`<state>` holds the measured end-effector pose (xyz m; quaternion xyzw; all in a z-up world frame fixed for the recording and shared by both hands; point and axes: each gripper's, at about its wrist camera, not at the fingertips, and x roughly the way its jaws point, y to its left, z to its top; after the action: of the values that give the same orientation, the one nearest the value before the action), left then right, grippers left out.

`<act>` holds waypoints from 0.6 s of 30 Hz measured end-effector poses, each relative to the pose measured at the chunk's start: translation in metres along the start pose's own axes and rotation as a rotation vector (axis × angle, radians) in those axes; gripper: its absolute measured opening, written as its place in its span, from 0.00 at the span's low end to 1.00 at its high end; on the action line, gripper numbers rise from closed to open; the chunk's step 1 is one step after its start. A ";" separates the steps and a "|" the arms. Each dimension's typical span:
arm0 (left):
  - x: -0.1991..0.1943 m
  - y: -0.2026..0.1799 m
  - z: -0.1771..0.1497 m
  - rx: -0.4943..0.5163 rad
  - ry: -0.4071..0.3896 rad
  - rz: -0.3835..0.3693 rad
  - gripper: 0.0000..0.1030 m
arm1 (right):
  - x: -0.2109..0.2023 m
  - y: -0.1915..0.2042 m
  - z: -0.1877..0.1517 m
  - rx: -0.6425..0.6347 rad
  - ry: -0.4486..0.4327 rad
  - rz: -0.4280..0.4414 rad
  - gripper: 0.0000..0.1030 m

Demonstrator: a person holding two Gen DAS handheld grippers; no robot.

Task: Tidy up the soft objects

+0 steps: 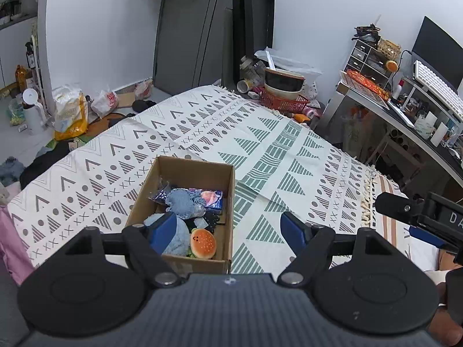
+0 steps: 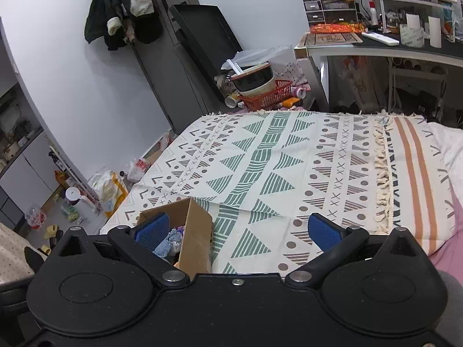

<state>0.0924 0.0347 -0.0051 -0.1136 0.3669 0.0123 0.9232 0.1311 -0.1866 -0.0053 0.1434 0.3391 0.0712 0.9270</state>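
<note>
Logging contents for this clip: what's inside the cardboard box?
Inside the cardboard box: burger plush, blue plush, blue-grey knitted piece, a printed packet. Anything beneath them is covered.

Both views were evenly and fairly brightly lit by soft, diffuse indoor light; no lamp or window showed. Shadows were faint: a soft one lay beside the cardboard box (image 1: 185, 199) on the patterned blanket (image 1: 260, 144), and the space under the desk (image 2: 376, 49) was dim. The white walls looked slightly grey-blue, without glare. Small highlights sat on the metal screws of the left gripper (image 1: 228, 231) and the right gripper (image 2: 237, 231). Strong fisheye bending curved the walls and door edges, and the corners darkened. Focus was sharp at the centre, softer toward the edges.
</note>
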 end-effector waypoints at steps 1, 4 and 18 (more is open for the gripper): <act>-0.003 -0.002 -0.001 0.003 -0.002 0.003 0.75 | -0.004 -0.001 0.000 -0.003 -0.002 -0.003 1.00; -0.013 -0.009 -0.004 0.015 -0.003 0.010 0.75 | -0.015 -0.005 0.001 -0.010 -0.006 -0.015 1.00; -0.056 -0.029 -0.018 0.032 0.007 -0.003 0.88 | -0.062 -0.008 0.004 -0.062 -0.018 -0.014 1.00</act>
<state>0.0429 0.0062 0.0260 -0.0996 0.3700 0.0046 0.9237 0.0866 -0.2095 0.0330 0.1127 0.3296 0.0740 0.9344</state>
